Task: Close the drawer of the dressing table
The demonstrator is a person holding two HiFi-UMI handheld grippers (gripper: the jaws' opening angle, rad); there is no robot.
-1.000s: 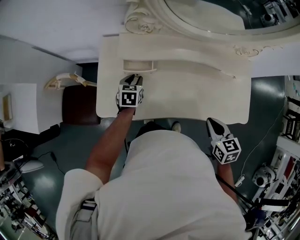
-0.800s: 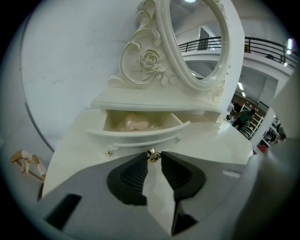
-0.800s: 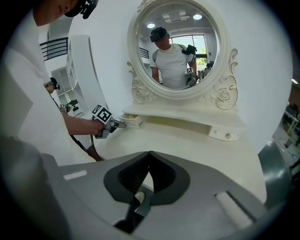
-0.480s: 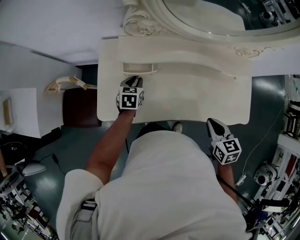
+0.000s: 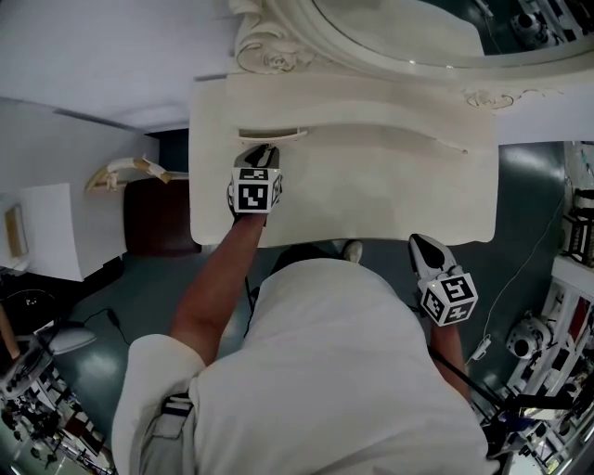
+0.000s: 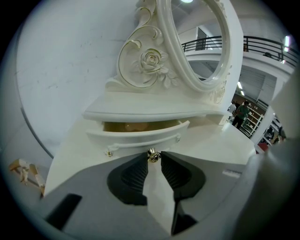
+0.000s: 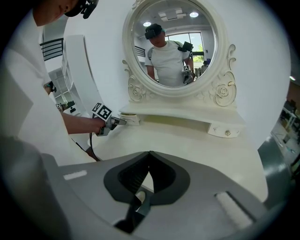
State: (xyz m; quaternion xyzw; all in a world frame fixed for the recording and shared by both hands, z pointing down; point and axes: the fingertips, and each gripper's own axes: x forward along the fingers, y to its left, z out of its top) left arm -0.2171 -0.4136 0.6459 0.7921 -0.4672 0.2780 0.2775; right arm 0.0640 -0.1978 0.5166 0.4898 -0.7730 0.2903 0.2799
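Observation:
The cream dressing table point(image 5: 390, 190) has a small left drawer point(image 6: 140, 136) standing slightly out, a thin gap showing its yellowish inside. In the head view the drawer point(image 5: 271, 135) is a narrow lip under the shelf. My left gripper point(image 6: 153, 157) is shut on the drawer's gold knob point(image 6: 152, 154), with both dark pads against it. That left gripper point(image 5: 263, 151) rests low over the tabletop's left part. My right gripper point(image 5: 419, 244) hangs off the table's front right edge, shut and holding nothing. The right gripper point(image 7: 149, 154) sees the left one point(image 7: 123, 121) at the drawer.
An oval mirror point(image 5: 399, 28) in a carved frame rises behind the shelf. A second small drawer point(image 7: 224, 131) sits shut at the right of the shelf. A dark brown seat point(image 5: 158, 209) stands left of the table. Cluttered shelves point(image 5: 575, 306) line the right side.
The left drawer has slid inward and now sticks out much less. The left gripper followed it toward the mirror and its jaws narrowed onto the knob. The right gripper kept still.

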